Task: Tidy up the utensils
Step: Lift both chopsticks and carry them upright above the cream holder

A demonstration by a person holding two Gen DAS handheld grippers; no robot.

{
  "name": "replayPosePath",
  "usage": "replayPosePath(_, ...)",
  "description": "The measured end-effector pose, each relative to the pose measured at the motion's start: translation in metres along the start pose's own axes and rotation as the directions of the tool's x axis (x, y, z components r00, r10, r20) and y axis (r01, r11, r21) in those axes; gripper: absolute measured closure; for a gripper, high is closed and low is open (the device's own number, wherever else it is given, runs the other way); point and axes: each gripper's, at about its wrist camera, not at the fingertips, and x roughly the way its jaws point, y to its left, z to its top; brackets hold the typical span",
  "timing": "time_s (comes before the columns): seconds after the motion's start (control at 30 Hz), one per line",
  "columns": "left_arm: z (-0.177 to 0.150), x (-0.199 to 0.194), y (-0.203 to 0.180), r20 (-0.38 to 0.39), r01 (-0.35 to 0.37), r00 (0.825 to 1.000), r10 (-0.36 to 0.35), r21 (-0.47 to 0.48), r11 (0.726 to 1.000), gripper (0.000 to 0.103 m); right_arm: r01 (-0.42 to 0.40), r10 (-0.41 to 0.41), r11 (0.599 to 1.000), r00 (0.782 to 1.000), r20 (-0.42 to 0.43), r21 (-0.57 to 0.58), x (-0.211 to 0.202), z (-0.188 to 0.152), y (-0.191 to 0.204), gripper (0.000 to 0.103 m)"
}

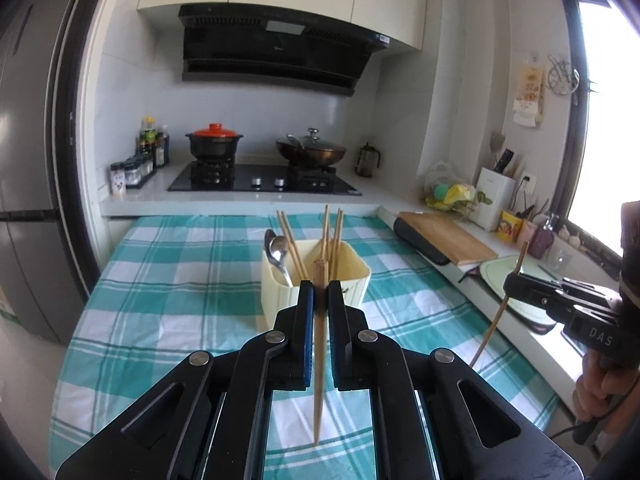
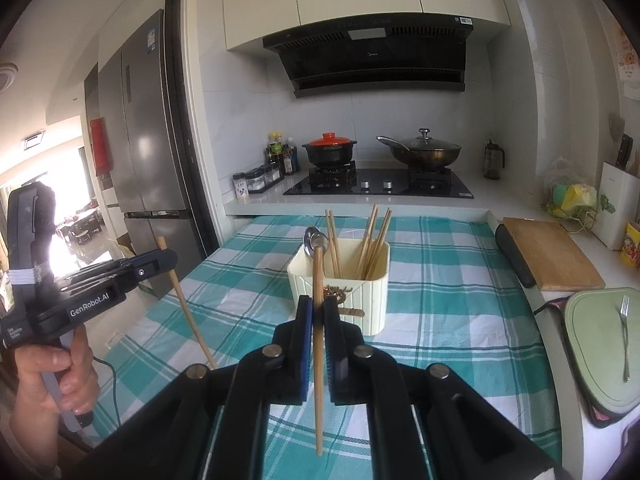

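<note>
Fork (image 2: 625, 336) on green tray (image 2: 592, 360), right view only

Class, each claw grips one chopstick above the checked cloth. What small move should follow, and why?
Probably carry the left claw forward over the holder so its chopstick joins the upright ones; the right claw also holds a chopstick.

Utensil holder (image 2: 340, 280) on tablecloth (image 2: 440, 280), chopsticks (image 2: 370, 240) and spoon (image 2: 311, 239) in it, stove (image 2: 380, 188) behind it, cutting board (image 2: 552, 252) to its right, refrigerator (image 2: 152, 140) to its left.
</note>
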Motion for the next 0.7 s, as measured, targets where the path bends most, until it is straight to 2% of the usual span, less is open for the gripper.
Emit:
replayPosePath(0.27, 0.013, 0.002, 0.000, -0.007, 0.008, 1.000, -0.008, -0.017, 1.000, 0.098, 0.007, -0.006, 1.000, 0.999, 0.038, -0.005, -0.007, 0.014, -0.005, 0.097)
replayPosePath(0.43, 0.024, 0.014, 0.004, -0.028, 0.015, 0.999, -0.016, -0.032, 0.999, 0.098, 0.012, -0.012, 1.000, 0.999, 0.046, 0.000, 0.003, 0.028, -0.015, 0.097)
replayPosePath(0.7, 0.077, 0.025, 0.010, 0.038, 0.005, 0.999, -0.004, -0.022, 1.000, 0.098, 0.010, -0.009, 1.000, 0.995, 0.097, -0.010, 0.021, 0.077, -0.025, 0.097)
